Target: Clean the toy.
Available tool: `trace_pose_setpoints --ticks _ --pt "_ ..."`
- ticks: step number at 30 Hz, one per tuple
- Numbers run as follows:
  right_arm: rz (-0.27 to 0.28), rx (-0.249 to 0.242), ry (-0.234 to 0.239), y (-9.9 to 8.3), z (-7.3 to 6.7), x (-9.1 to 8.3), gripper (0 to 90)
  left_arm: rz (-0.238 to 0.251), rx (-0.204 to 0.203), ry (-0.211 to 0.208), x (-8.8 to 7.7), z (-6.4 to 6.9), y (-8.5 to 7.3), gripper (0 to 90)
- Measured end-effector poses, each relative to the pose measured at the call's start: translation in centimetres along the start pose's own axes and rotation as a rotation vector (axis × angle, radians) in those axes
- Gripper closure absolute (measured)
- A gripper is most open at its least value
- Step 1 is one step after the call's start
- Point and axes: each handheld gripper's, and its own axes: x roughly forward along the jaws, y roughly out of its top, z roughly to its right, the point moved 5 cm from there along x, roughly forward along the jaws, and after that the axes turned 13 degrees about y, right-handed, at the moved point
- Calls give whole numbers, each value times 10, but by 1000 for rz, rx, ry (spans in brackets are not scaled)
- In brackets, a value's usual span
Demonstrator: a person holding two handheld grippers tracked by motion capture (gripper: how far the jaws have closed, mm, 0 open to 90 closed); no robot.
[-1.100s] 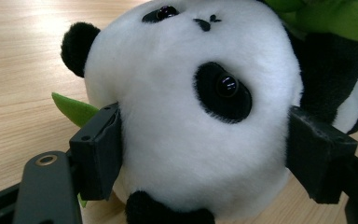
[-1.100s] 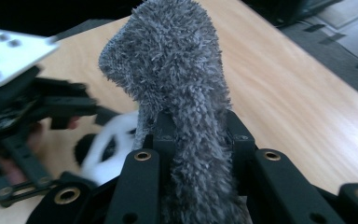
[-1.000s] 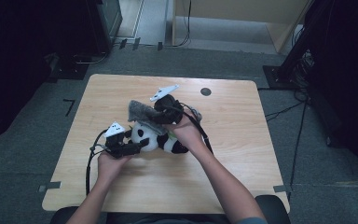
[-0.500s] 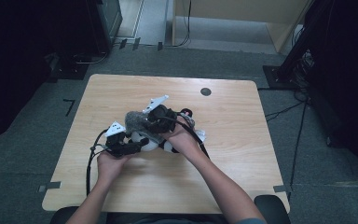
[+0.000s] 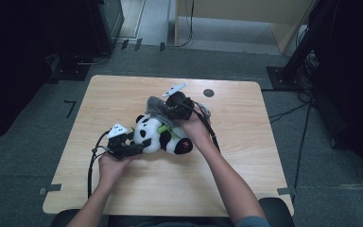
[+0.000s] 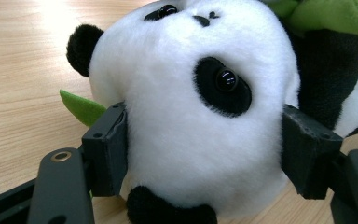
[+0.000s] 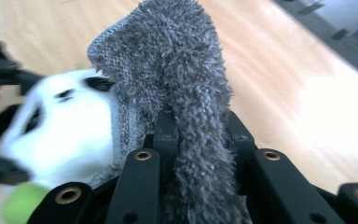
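The left tool [image 5: 137,149] has just been closing, and its jaws now press both sides of the plush panda's [image 6: 200,116] white head. The panda lies on its side mid-worktop [image 5: 123,94]. Beside it, the right tool [image 5: 170,112] is clamped tight on a fuzzy grey sock [image 7: 186,93], held just above the panda. Bare wood lies all around, its edges well apart from them.

The high view is dim and soft, its corners sunk in near-black around an evenly lit surface [image 5: 123,94], while the left gripper view is sharp with window-like glare at top left (washing out the wood grain) and the right gripper view smears the panda [image 7: 60,135].
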Motion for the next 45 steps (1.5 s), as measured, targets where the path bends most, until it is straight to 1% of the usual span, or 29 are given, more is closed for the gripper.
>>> trace_pose_setpoints --ticks 1,2,4,5,7,8,10,13,14,15,16,18,20,21,22,23,24,28,31,32,33,36,37,38,40,41,42,44,45 --pt "0 0 0 0 0 0 727 1 1 0 0 0 0 268" --pt "11 36 -23 0 8 -4 729 1 3 -1 0 0 0 266" --pt "9 41 -25 0 11 -5 732 4 3 -1 0 0 0 261" --pt "5 27 -61 0 14 -10 737 4 7 -1 0 -1 -1 255" --pt "7 37 -75 -2 19 -14 737 6 5 -3 0 0 -1 241" --pt "11 50 -67 -3 20 -15 736 9 7 -5 0 0 -1 233" --pt "35 68 -21 -3 21 -18 734 10 12 -6 0 0 -1 221" --pt "108 103 33 3 20 -30 734 12 15 -6 0 -1 -1 212" --pt "108 103 33 3 20 -30 734 12 15 -6 0 -1 -1 211" --pt "144 93 40 11 17 -43 733 14 17 -5 0 -1 -1 209" --pt "144 93 40 11 17 -43 733 14 16 -5 0 -1 -1 209" --pt "169 73 33 17 13 -59 727 15 16 -5 0 -1 -1 208" --pt "172 66 30 17 12 -63 724 17 13 -6 0 -1 0 207" --pt "173 43 12 14 10 -71 724 16 4 -16 1 -1 0 203" --pt "173 43 12 14 10 -71 724 16 4 -16 1 -1 0 200" --pt "163 38 -5 6 9 -76 724 15 2 -20 1 -1 -1 198" --pt "165 34 -6 3 9 -77 724 12 10 -20 0 -1 -1 197" --pt "149 71 -2 -21 16 -81 717 6 12 -20 0 -1 0 190" --pt "160 119 38 -39 21 -77 710 3 19 -26 1 -1 0 164" --pt "160 119 38 -39 21 -77 710 3 19 -26 1 -1 0 152" --pt "166 137 49 -47 23 -75 710 6 15 -30 2 0 0 141" --pt "176 129 47 -52 24 -73 709 6 20 -30 4 -1 0 126" --pt "159 136 42 -57 25 -70 703 7 19 -31 5 -1 -1 115" --pt "159 136 42 -57 25 -70 703 7 19 -31 5 -1 -1 112" --pt "160 126 19 -63 28 -67 688 5 18 -31 6 -1 -1 112" --pt "160 126 19 -63 28 -67 688 5 18 -31 6 -1 -1 113" --pt "158 146 20 -69 30 -67 690 2 23 -28 6 -2 -1 128" --pt "162 152 19 -71 31 -67 692 -1 24 -26 5 -1 -1 143" --pt "147 184 25 -77 33 -68 699 -4 30 -21 5 -1 -2 154"
